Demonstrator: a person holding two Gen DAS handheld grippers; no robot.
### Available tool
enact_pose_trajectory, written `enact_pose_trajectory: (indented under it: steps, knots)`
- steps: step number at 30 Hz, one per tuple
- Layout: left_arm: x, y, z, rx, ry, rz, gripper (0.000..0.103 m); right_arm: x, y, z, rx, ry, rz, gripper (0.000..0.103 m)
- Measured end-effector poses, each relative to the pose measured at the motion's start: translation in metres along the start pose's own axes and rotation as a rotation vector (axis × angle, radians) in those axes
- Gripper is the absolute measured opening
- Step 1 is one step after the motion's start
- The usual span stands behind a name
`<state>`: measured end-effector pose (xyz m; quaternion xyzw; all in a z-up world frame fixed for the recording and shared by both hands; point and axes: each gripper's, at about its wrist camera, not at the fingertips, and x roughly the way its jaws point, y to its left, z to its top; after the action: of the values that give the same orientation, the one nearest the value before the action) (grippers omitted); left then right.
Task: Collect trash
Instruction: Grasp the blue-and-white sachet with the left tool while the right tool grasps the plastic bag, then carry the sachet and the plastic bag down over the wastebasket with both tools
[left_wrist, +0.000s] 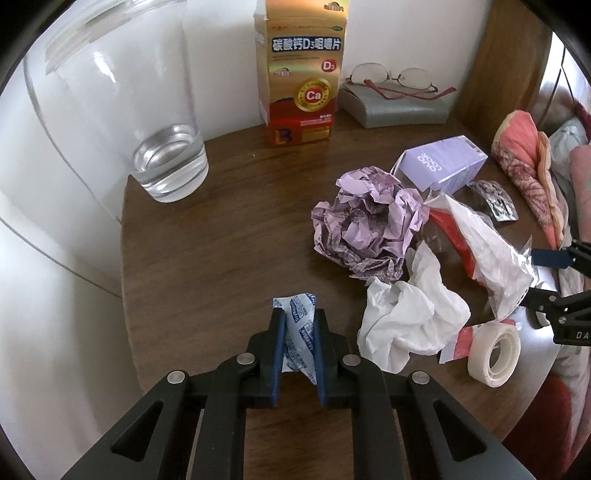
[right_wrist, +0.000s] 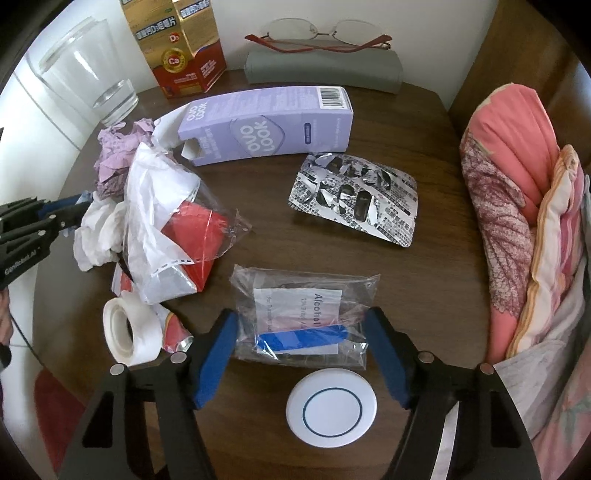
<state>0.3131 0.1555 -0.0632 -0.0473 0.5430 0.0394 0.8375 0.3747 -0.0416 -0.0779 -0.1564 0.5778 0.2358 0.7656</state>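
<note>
My left gripper (left_wrist: 298, 325) is shut on a small white sachet with blue print (left_wrist: 295, 339), held over the brown table (left_wrist: 221, 240). Beside it lie a crumpled purple paper (left_wrist: 365, 221), a white tissue (left_wrist: 406, 325) and a clear bag with red contents (left_wrist: 476, 240). My right gripper (right_wrist: 301, 332) is open, its fingers on either side of a clear alcohol-pad packet (right_wrist: 303, 314). An empty silver blister pack (right_wrist: 354, 199) and an open lilac box (right_wrist: 266, 125) lie beyond it. The left gripper shows at the left edge of the right wrist view (right_wrist: 55, 218).
A drinking glass (left_wrist: 129, 110), a gold-and-red calcium box (left_wrist: 299, 74), and glasses on a grey case (left_wrist: 395, 99) stand at the back by the wall. A tape roll (right_wrist: 129, 328) and a round white disc (right_wrist: 331, 406) sit near the front edge. Pink bedding (right_wrist: 517, 221) lies to the right.
</note>
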Motion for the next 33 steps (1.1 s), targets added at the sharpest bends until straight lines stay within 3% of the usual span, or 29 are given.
enact_pose_trajectory:
  steps: [3,4,9,12,24,33]
  knots:
    - [-0.002,0.010,-0.003,-0.025,-0.011,-0.019,0.014,-0.004,-0.004,0.000,0.009,-0.019,0.023,0.060]
    - [-0.003,0.014,-0.005,-0.032,-0.014,-0.025,0.014,-0.005,-0.007,0.001,0.017,-0.029,0.028,0.046]
    - [-0.007,0.029,-0.011,-0.064,-0.028,-0.045,0.014,-0.006,-0.016,0.003,0.033,-0.036,0.073,0.045]
    - [-0.014,0.040,-0.016,-0.087,-0.047,-0.067,0.014,-0.007,-0.020,0.003,0.063,-0.054,0.147,0.044]
    - [-0.076,0.055,-0.055,-0.116,-0.134,-0.111,0.014,-0.041,-0.016,-0.010,0.056,-0.128,0.190,0.044]
    - [-0.121,0.010,-0.109,-0.124,-0.167,-0.154,0.014,-0.088,-0.001,-0.047,0.039,-0.202,0.271,0.045]
